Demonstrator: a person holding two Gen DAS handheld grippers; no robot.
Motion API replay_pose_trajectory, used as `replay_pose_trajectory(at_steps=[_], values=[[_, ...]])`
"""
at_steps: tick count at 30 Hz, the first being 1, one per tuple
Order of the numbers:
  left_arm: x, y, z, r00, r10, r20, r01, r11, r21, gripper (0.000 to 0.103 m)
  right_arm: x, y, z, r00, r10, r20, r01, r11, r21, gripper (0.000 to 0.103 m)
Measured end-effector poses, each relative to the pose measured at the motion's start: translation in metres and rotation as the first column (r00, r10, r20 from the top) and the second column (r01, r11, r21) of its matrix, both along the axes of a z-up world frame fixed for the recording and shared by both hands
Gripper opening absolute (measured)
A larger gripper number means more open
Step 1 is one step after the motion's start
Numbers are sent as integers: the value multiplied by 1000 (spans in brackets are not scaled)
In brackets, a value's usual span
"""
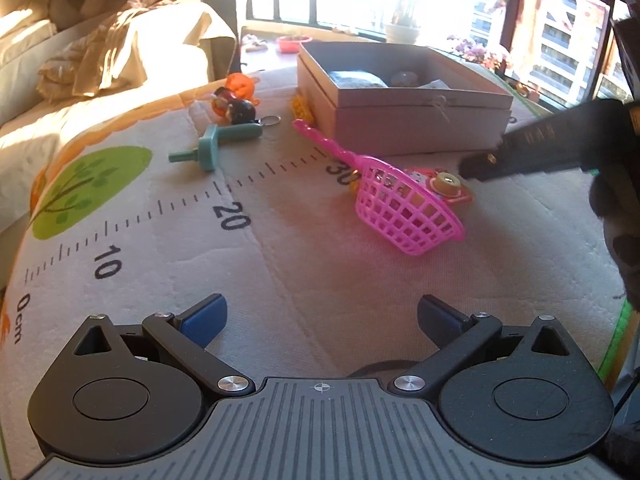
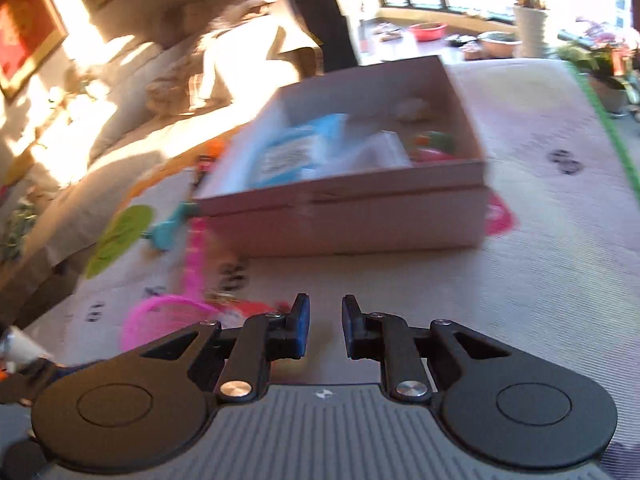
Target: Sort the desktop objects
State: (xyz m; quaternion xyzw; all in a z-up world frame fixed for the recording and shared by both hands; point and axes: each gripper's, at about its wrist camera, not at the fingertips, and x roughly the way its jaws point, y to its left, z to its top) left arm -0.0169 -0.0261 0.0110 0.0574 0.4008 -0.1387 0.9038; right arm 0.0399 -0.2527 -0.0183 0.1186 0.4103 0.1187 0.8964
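Note:
A pink plastic scoop basket [image 1: 404, 208] lies on its side on the mat, and a red toy with a gold cap [image 1: 446, 184] sits against its rim. A teal peg tool [image 1: 216, 140], an orange pumpkin figure [image 1: 240, 84] and a dark figure [image 1: 236, 110] lie at the far left. An open cardboard box [image 1: 400, 120] holds packets and small items. My left gripper [image 1: 322, 320] hovers open over bare mat. My right gripper [image 1: 476, 166] comes in from the right, its tips just right of the red toy. In the blurred right wrist view the right gripper [image 2: 326, 320] has its blue pads nearly together with nothing between them.
The mat [image 1: 240, 220] carries a printed ruler and a green tree. A small yellow piece [image 1: 302, 108] lies by the box's left corner. A sofa with blankets [image 1: 100, 60] runs along the left. Windows and plant pots [image 1: 402, 32] stand behind the box. The mat's green edge [image 1: 616, 344] is at the right.

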Motion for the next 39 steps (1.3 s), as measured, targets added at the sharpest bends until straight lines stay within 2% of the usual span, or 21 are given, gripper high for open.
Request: replay_pose_trajectory(at_steps=[5,7,8,11,13,15,17,20,23,27,30,32,34,35,36,39], values=[[1,-6,-4,1000,-7,-5,7,1000,10,103,-10,-15,-12,999,-29,33,30,999,-14,18],[1,-6,-4,1000,-6,-5,6,1000,11,103,-11,-14,-13,998,-36,50,37,999,-28,22],[2,-7,-4,1000,-5,-4,5,1000,10,103,-12,-14,-13,997,-40,60,42,998,-38,28],[1,-4,-3,1000,6,2,-6,1000,9,103,-14,-10,-11,991,-67,118,80,990,-114,53],[2,0,-1,1000,24,7,-24,1000,-8,103,-17,-8,-10,985,-86,151,110,981,-158,59],[5,4,1,999,45,5,-45,998,-41,103,-17,-12,-12,982,-107,153,131,979,-153,64],[8,5,2,998,55,3,-54,997,-63,103,-16,-17,-17,981,-130,143,149,980,-130,65],[12,1,2,999,54,2,-54,997,-47,103,-22,-13,-18,980,-111,166,134,982,-131,66],[13,-2,-1,998,60,-2,-60,998,-14,103,-28,-9,-9,984,-46,172,58,996,-65,66],[11,0,-1,998,61,-6,-61,998,-10,103,-28,5,2,986,46,162,-51,998,24,68],[10,2,0,998,66,-5,-66,998,-13,103,-22,25,0,985,97,140,-98,995,-6,77],[8,4,1,997,71,-5,-71,997,-15,103,-20,39,-4,983,127,134,-121,991,-54,77],[7,6,1,997,75,-4,-75,997,-17,103,-19,51,-7,981,149,122,-138,986,-92,72],[7,7,2,997,76,-3,-76,997,-19,103,-18,56,-7,982,154,112,-142,984,-105,59],[6,8,2,997,76,-2,-76,997,-22,103,-17,58,-6,982,163,100,-153,983,-103,56],[4,10,2,997,74,-3,-74,997,-28,103,-21,55,1,982,147,117,-141,988,-58,56]])
